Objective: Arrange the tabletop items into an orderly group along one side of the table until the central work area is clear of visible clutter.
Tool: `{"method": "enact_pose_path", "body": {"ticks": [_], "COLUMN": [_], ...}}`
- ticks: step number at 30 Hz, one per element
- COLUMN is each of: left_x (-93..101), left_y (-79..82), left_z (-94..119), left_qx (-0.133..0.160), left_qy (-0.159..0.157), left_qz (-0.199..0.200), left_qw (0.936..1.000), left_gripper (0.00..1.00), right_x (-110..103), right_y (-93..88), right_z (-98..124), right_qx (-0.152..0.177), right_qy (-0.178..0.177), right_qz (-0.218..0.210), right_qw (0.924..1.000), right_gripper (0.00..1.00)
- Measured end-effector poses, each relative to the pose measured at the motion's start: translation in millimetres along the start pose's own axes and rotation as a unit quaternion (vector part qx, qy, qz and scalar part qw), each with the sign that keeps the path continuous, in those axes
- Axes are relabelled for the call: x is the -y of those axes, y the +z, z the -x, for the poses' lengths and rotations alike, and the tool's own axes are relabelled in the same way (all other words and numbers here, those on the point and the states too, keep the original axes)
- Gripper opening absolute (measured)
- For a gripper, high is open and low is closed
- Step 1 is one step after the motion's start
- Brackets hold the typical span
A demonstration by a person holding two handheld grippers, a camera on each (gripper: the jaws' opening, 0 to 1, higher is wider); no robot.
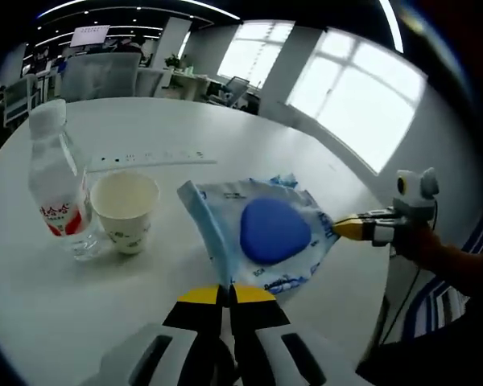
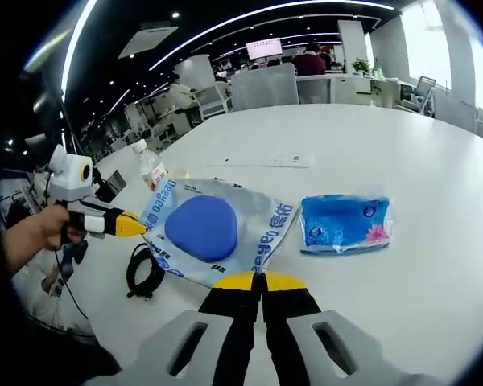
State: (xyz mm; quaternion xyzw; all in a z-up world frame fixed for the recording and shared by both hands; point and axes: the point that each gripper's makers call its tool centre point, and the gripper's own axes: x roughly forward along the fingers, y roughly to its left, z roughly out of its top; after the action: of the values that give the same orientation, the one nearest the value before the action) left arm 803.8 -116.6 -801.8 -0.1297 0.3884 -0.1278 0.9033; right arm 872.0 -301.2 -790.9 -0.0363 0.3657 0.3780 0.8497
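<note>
Both your grippers, left gripper (image 1: 228, 296) and right gripper (image 2: 258, 281), clamp opposite edges of the blue-and-white bag (image 2: 213, 229); table (image 2: 435, 265) rim close; paper cup (image 1: 125, 211) looks empty.

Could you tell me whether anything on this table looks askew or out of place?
The blue-and-white plastic pouch with a round blue lid is lifted off the white table, stretched between the left gripper and right gripper, its edges crumpled. Nothing looks spilled.

Print on water bottle (image 1: 58, 178) label & pouch (image 2: 213, 227) too small/blurred to read.
</note>
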Motion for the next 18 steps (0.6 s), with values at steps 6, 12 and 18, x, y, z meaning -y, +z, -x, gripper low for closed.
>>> {"method": "enact_pose_path", "body": {"ticks": [6, 12, 18], "left_x": [-16.8, -29.8, -35.9], "left_y": [6.8, 8.6, 9.6], "left_z": [-16.4, -23.8, -36.4], "left_qx": [0.0, 0.003, 0.003], "left_qy": [0.028, 0.044, 0.046], "left_qz": [0.017, 0.029, 0.039], "left_qw": [0.9995, 0.9986, 0.9982], "left_gripper": [0.02, 0.02, 0.02], "right_x": [4.9, 5.2, 17.9], "right_y": [6.3, 11.9, 13.6], "right_z": [-15.7, -33.0, -47.5], "right_qx": [-0.009, -0.009, -0.01], "right_qy": [-0.005, -0.006, -0.015], "right_qz": [-0.003, 0.0, -0.013], "right_qw": [0.9999, 0.9999, 0.9998], "right_gripper": [0.0, 0.0, 0.0]}}
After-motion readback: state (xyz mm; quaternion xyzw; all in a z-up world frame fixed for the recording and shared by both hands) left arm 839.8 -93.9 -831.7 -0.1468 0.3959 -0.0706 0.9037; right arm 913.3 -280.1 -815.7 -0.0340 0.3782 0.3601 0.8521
